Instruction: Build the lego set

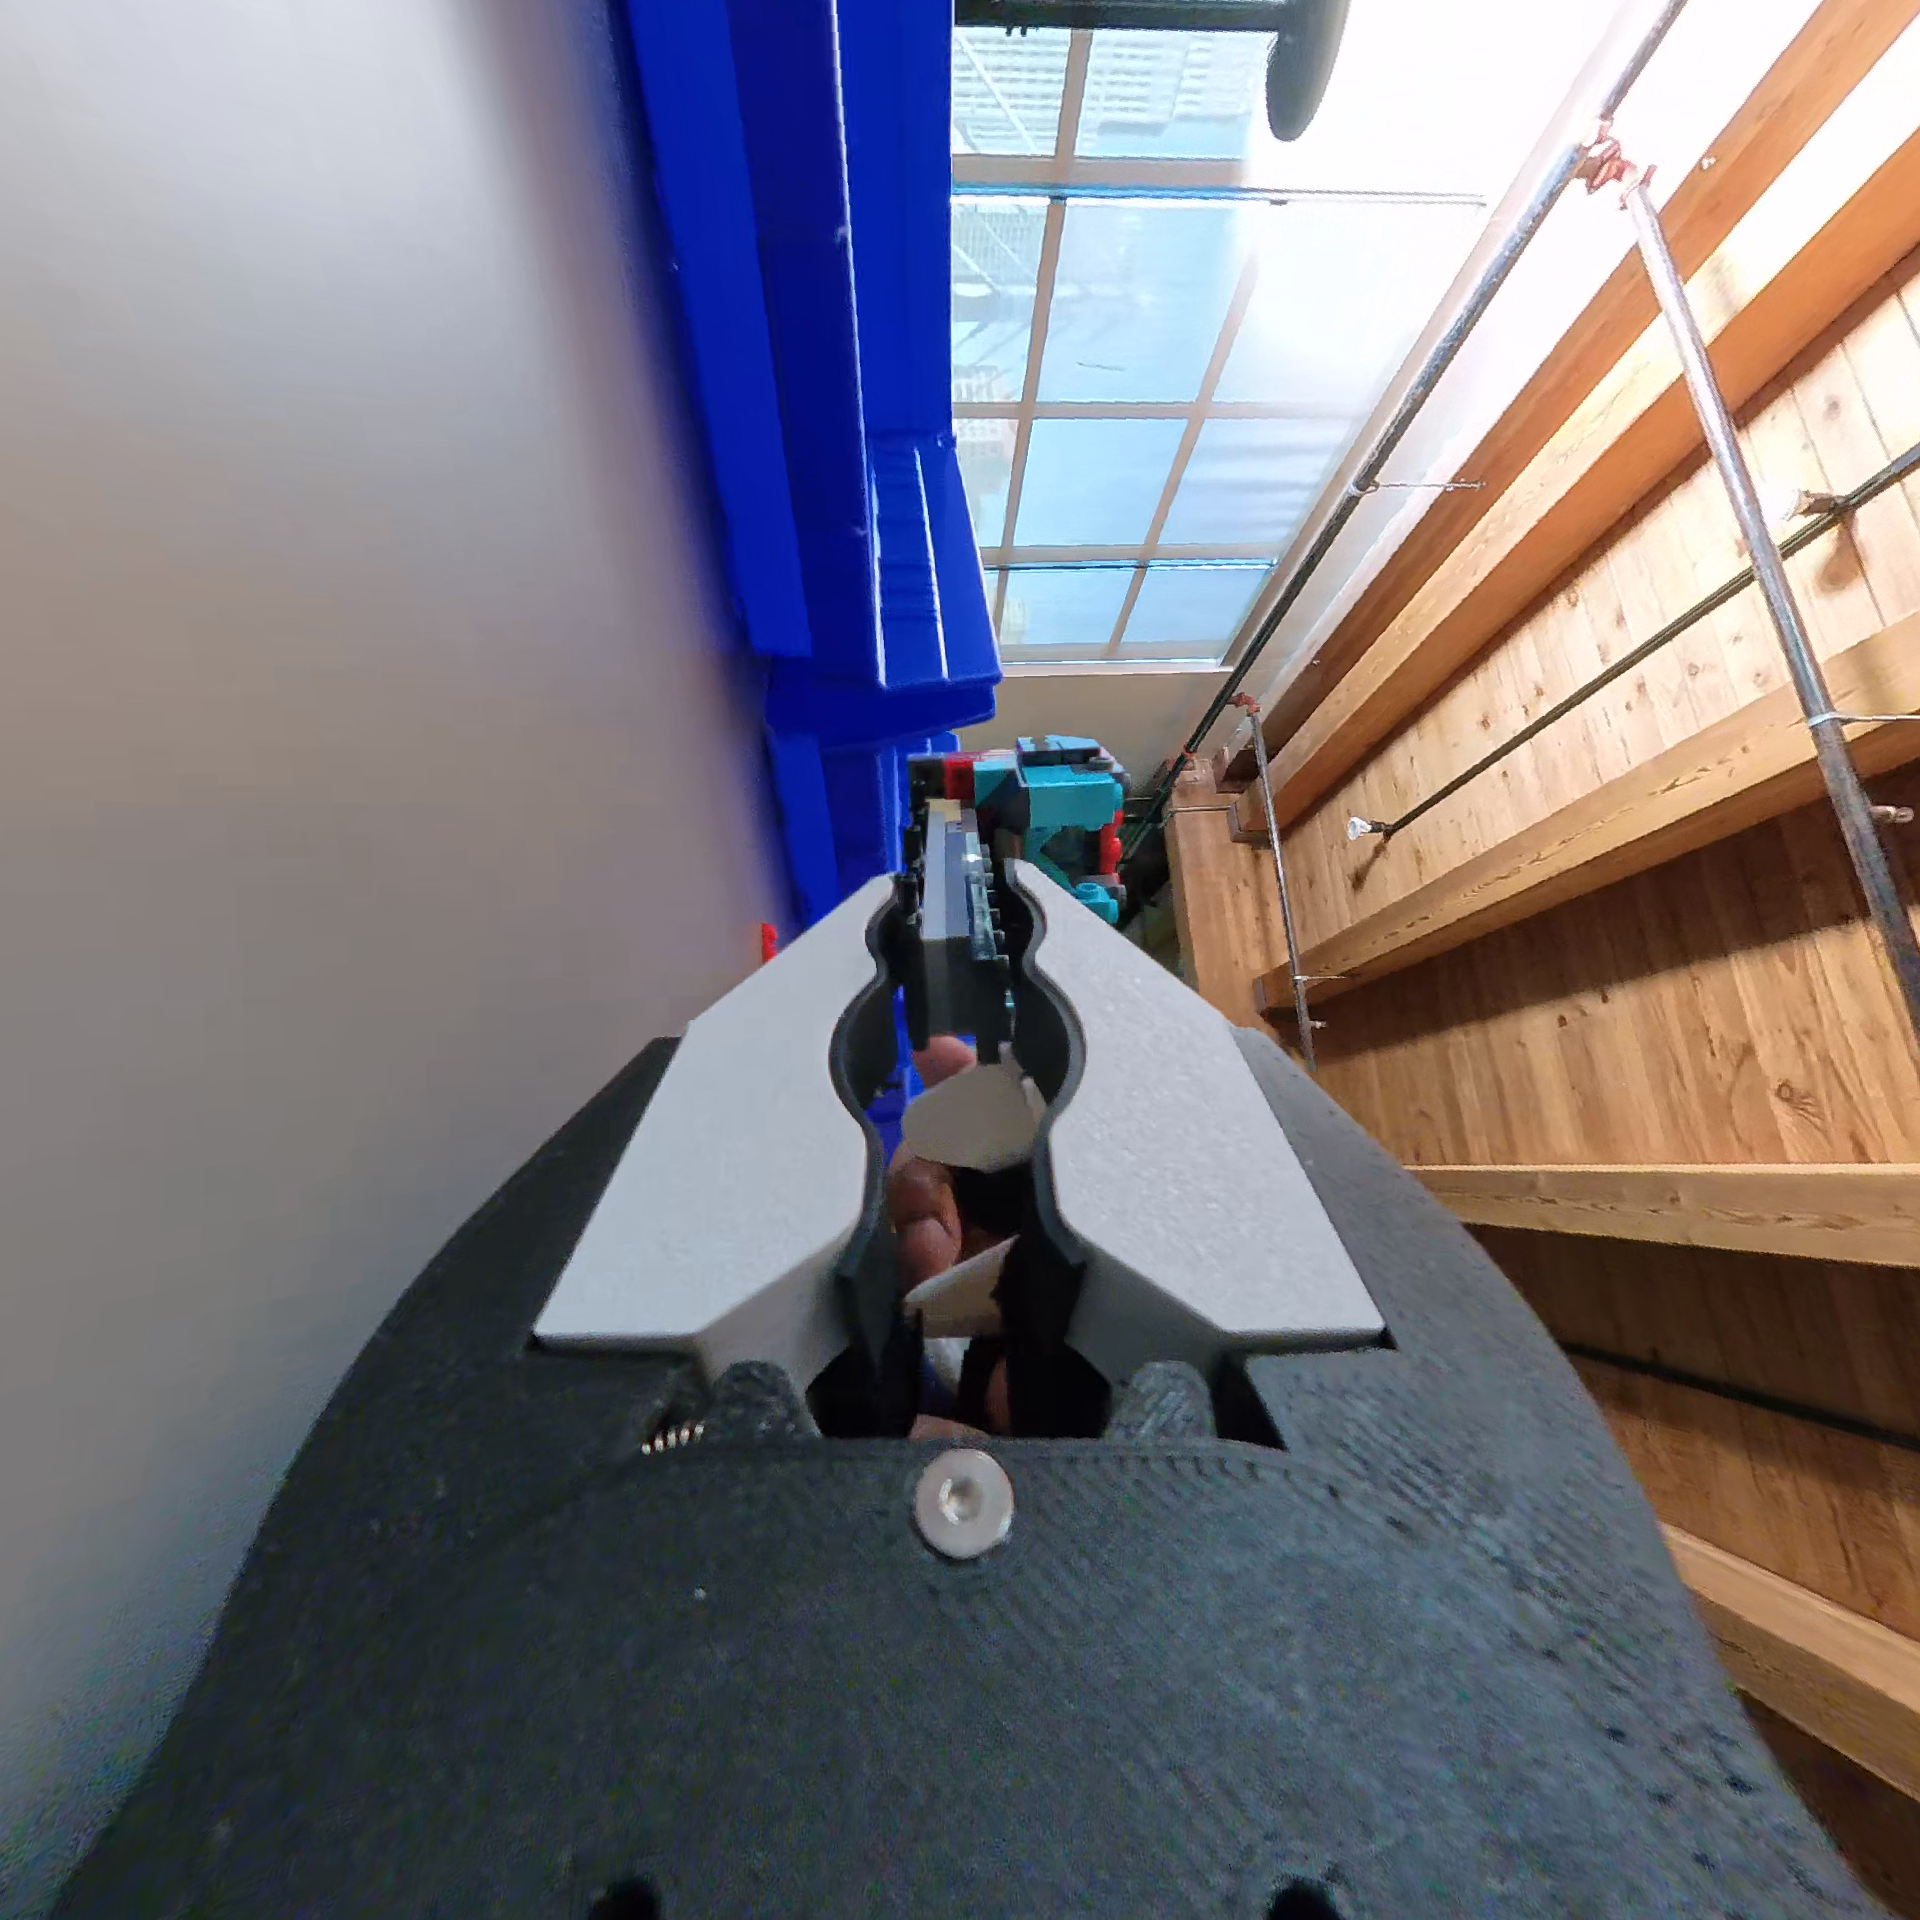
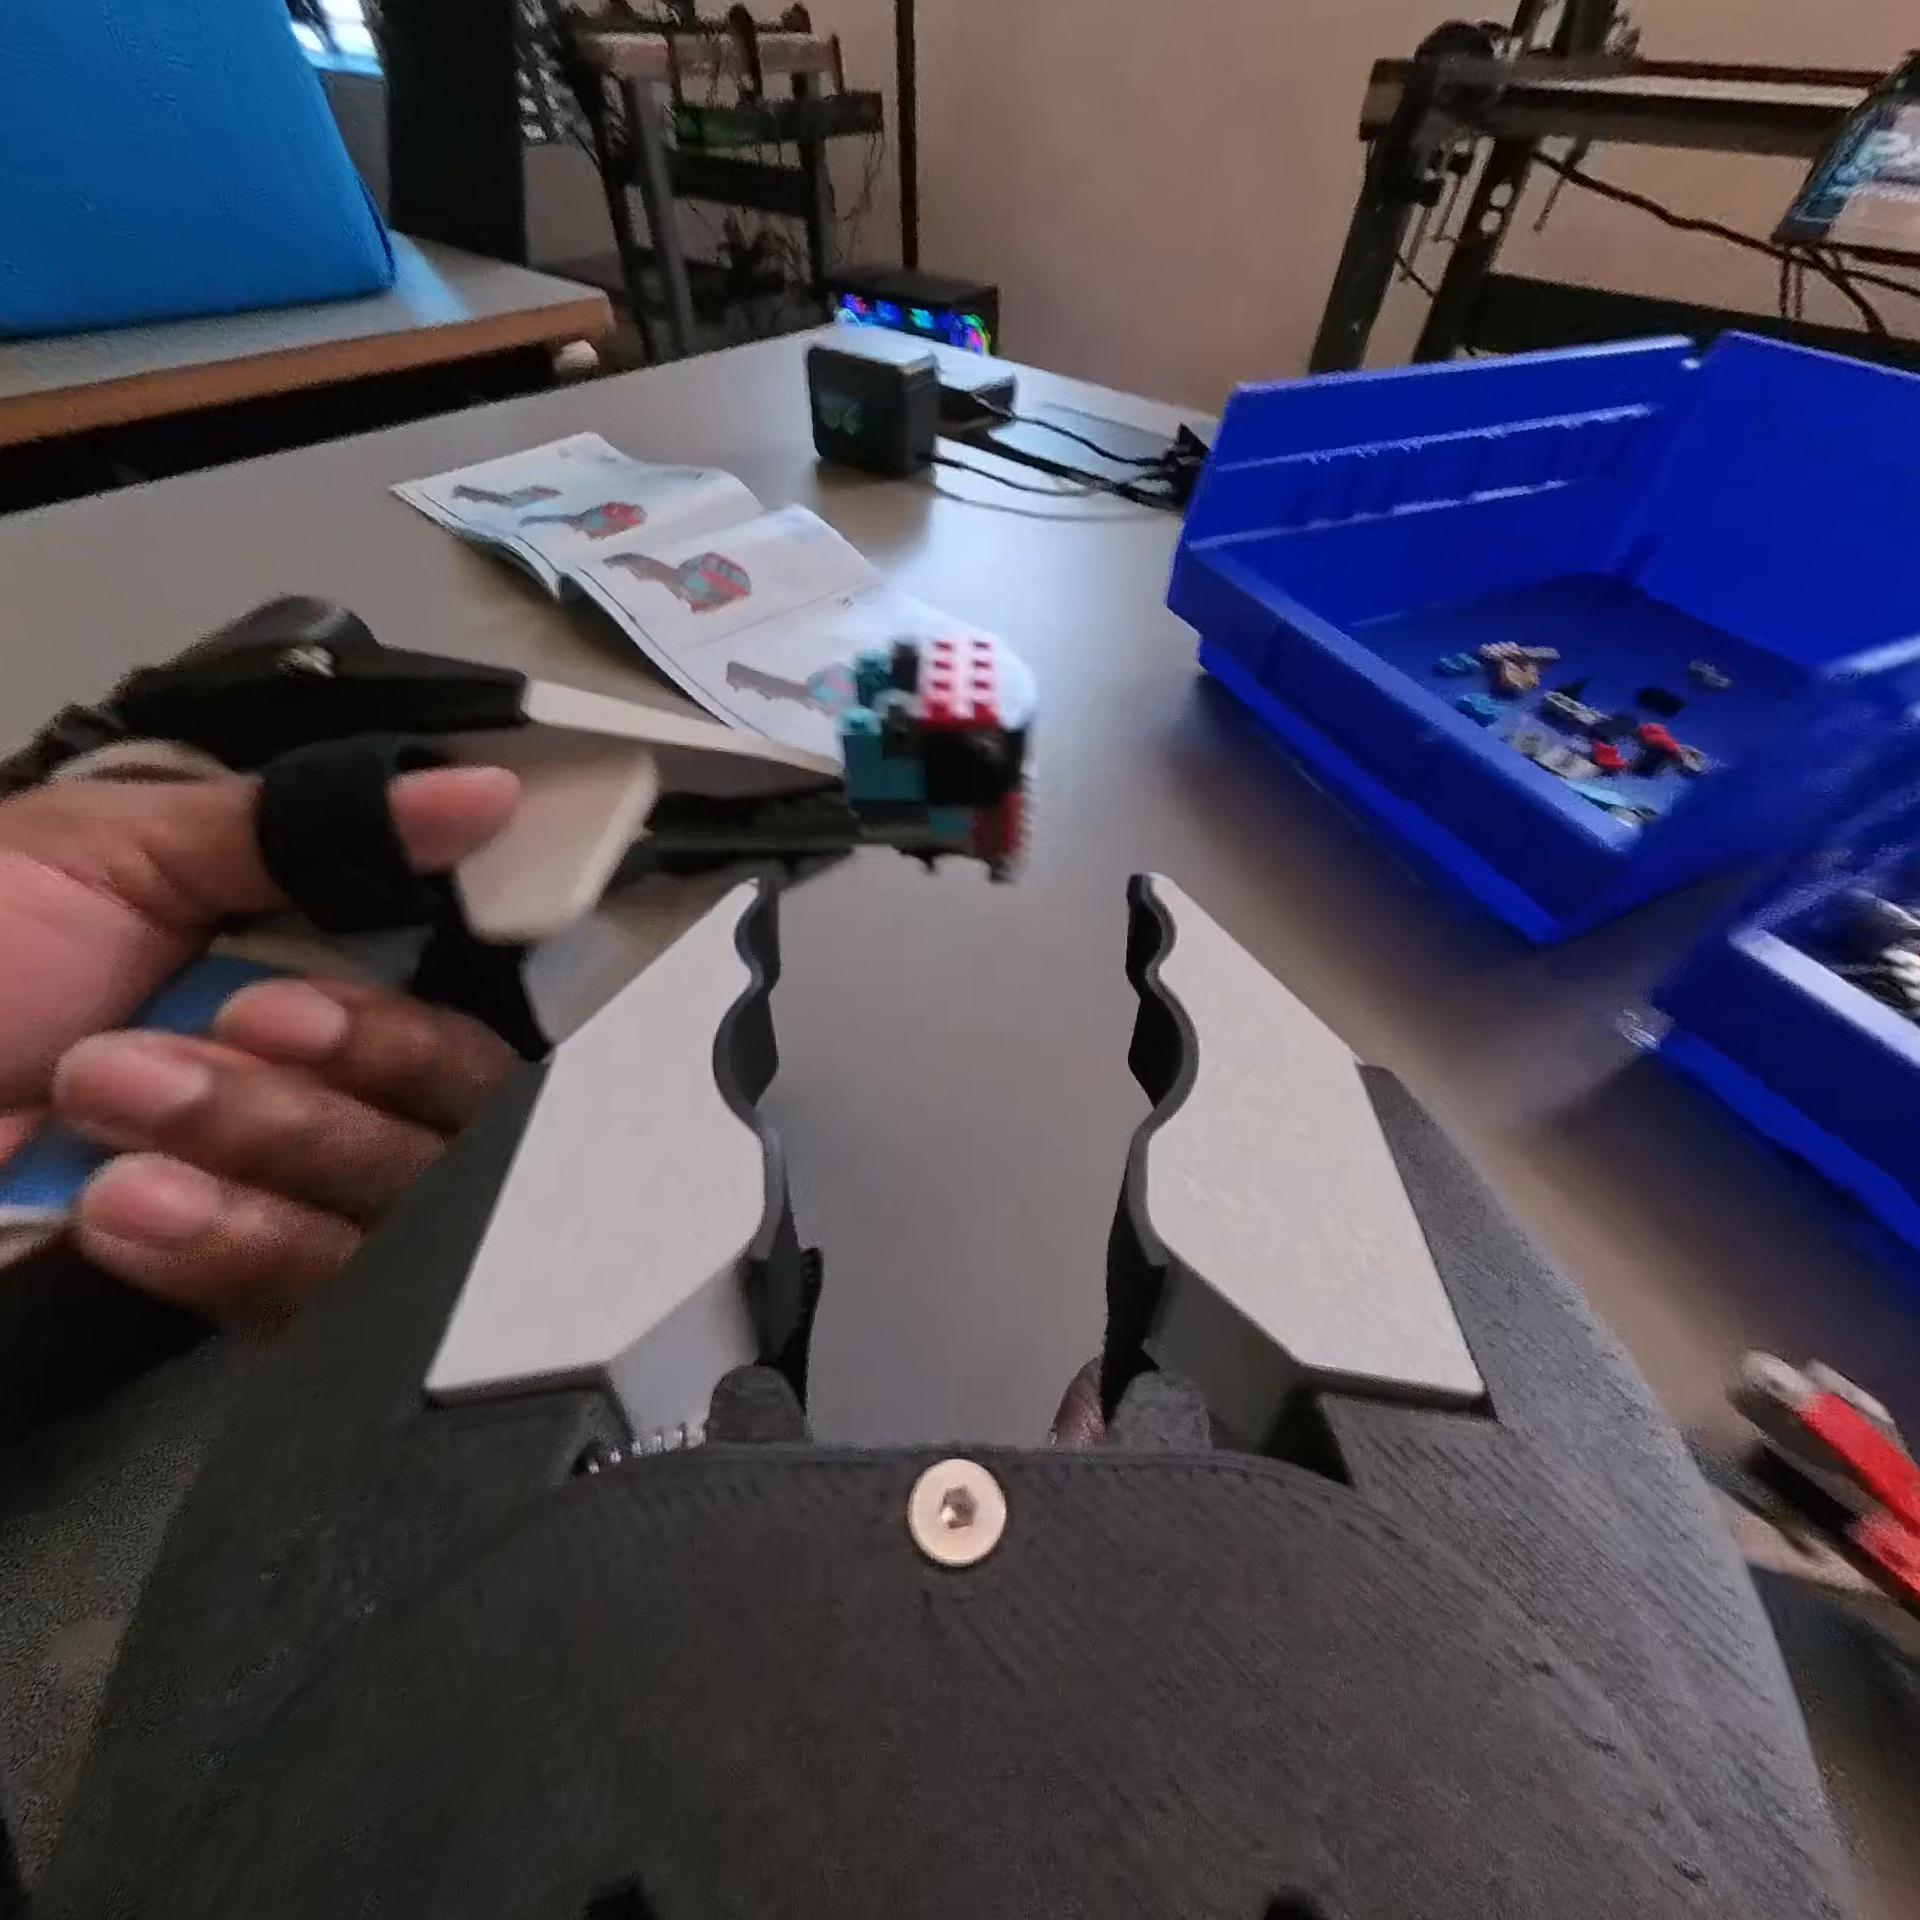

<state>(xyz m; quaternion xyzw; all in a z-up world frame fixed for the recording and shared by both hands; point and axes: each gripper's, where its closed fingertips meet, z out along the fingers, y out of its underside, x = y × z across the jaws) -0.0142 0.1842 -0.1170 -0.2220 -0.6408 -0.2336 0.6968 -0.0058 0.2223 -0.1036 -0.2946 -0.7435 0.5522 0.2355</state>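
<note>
Left gripper (image 1: 956,914): fingers narrow, clamped on the dark rear plate of the lego model (image 1: 997,831); model is held off the bench, teal and red blocks at its far end. Left wrist view is rolled sideways: bench (image 1: 312,623) fills the left of the frame, blue bins (image 1: 831,416) centre-top, wooden ceiling at right.

Right gripper (image 2: 951,997): fingers wide apart, nothing between them, hovering above the bench (image 2: 935,1143) at frame centre. In this view the left gripper (image 2: 831,774) comes in from centre-left, carrying the model (image 2: 935,758) just above and left of the right fingertips, apart from them. A hand (image 2: 208,1039) at left edge grips that tool.

Open instruction booklet (image 2: 644,561) lies on the bench behind the model. Blue bin (image 2: 1507,644) at right holds small loose pieces (image 2: 1579,717). Red-and-grey object (image 2: 1839,1455) at the lower right edge, blurred.
</note>
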